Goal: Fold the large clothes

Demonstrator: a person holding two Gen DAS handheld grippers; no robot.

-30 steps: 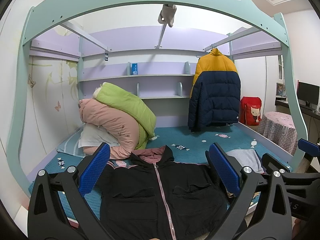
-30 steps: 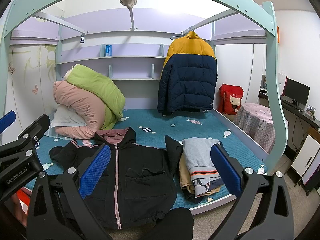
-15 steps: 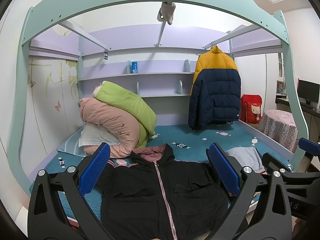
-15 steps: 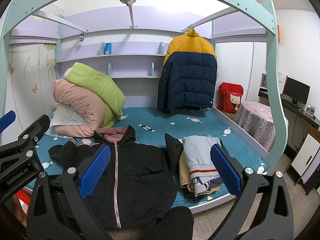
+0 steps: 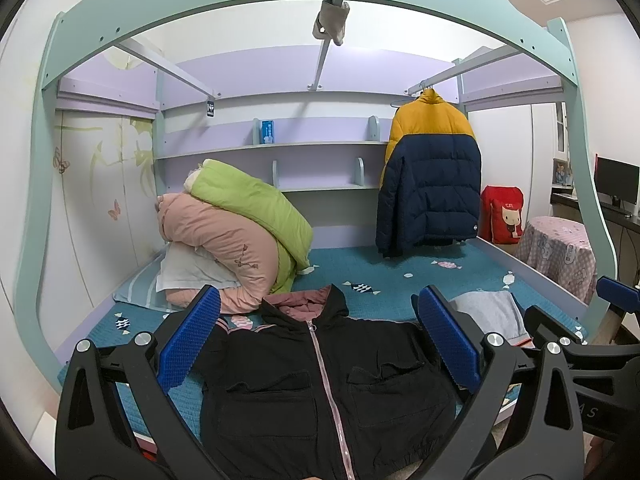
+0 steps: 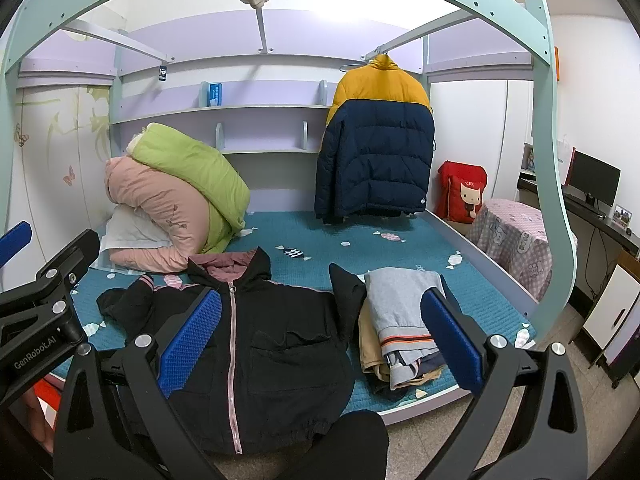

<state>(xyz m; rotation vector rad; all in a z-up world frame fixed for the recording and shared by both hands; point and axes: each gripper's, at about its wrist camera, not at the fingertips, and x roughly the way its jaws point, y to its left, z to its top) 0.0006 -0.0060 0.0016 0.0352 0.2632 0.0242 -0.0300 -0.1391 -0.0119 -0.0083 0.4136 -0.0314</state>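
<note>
On the teal bed (image 6: 472,280), the black jacket (image 6: 276,344) lies flat, zipped, front up. Both the left gripper (image 5: 318,340) and right gripper (image 6: 320,336) hover with fingers spread wide, empty. I'd pinch each sleeve cuff first and fold inward evenly.

Black hand-held gripper (image 5: 320,340), 2 blue ribbed pads (image 5: 188,338), silver screws.

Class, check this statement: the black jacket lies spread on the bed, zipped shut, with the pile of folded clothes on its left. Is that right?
Not quite. The black jacket lies spread on the bed, zipped shut, but the pile of folded clothes is on its right, as the right wrist view shows.
</note>
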